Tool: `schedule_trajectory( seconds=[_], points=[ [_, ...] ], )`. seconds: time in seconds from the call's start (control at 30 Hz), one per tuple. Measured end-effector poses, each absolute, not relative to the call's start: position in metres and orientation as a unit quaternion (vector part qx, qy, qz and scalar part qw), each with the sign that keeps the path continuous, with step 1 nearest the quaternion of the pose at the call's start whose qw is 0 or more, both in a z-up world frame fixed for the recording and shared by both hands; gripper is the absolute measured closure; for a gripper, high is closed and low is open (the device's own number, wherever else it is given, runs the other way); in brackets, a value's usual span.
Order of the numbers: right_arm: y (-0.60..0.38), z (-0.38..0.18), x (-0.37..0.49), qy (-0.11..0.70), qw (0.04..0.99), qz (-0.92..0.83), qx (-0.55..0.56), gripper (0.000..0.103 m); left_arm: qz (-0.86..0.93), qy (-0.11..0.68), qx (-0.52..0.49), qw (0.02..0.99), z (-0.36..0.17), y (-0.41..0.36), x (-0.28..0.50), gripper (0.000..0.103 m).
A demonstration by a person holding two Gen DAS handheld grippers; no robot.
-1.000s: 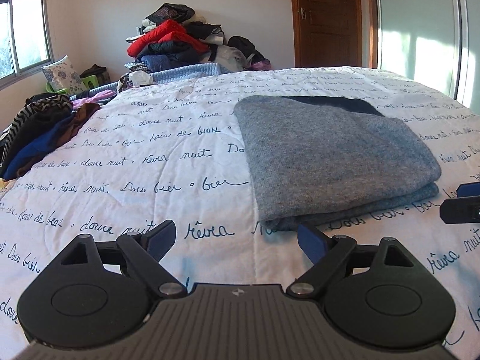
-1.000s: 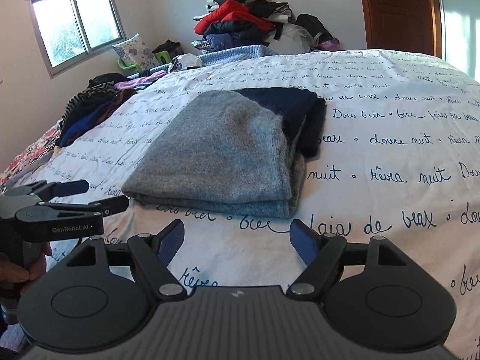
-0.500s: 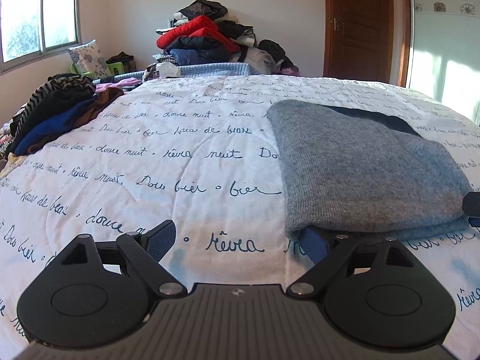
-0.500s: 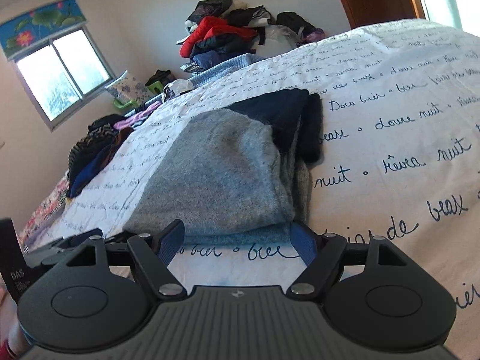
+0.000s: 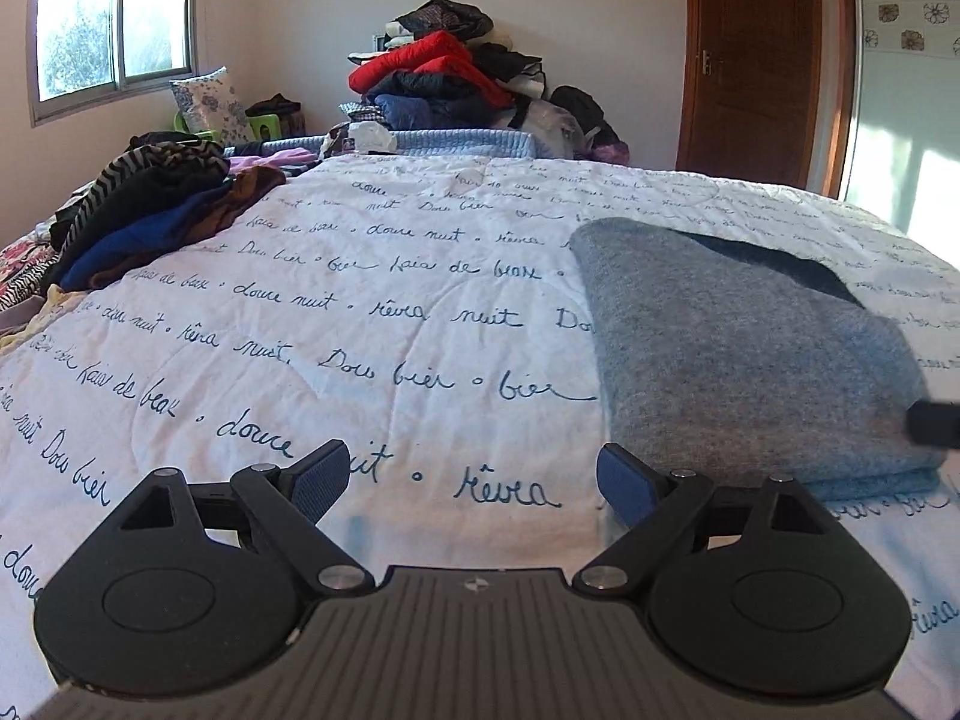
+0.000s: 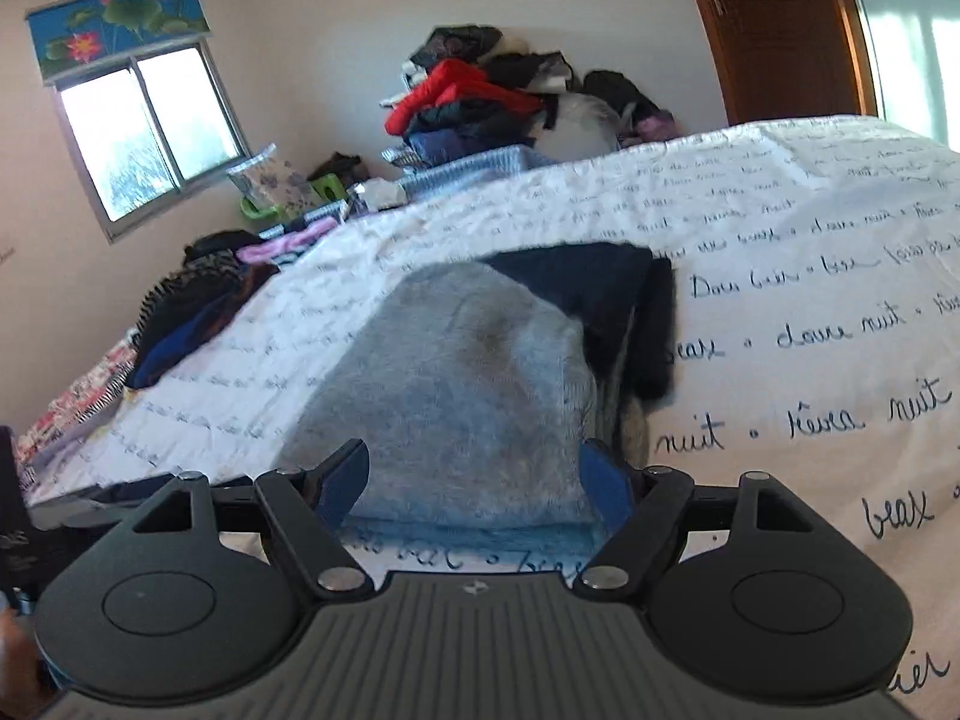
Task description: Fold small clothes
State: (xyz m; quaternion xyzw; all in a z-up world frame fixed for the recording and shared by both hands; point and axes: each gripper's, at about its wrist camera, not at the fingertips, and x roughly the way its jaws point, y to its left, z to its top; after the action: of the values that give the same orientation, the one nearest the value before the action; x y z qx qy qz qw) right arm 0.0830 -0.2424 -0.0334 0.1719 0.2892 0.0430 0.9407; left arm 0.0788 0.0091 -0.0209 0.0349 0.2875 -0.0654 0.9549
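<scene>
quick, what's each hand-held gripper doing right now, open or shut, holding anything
Left hand-held gripper: open, holding nothing, over the bedspread.
Right hand-held gripper: open, at the near edge of the folded grey sweater, not gripping it.

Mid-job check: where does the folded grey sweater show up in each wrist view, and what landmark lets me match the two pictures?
Left wrist view: the folded grey sweater lies right of centre on the bedspread, ahead and to the right of the open left gripper.
Right wrist view: it sits at centre, its near edge between the open jaws of the right gripper.
Shared landmark: the red jacket atop the clothes pile against the far wall.
</scene>
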Motion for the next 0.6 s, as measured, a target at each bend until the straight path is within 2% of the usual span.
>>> schedule_trajectory(
  seconds=[0.43, 0.6],
  points=[
    [-0.234, -0.048, 0.062, 0.319, 0.931, 0.024, 0.176, 0.024, -0.09, 0.295, 0.053, 0.95, -0.021, -0.006, 0.071, 0.012],
    [-0.254, -0.043, 0.064, 0.297, 0.932, 0.028, 0.207, 0.017, -0.121, 0.283, 0.019, 0.951, -0.006, 0.006, 0.08, 0.012]
  ],
)
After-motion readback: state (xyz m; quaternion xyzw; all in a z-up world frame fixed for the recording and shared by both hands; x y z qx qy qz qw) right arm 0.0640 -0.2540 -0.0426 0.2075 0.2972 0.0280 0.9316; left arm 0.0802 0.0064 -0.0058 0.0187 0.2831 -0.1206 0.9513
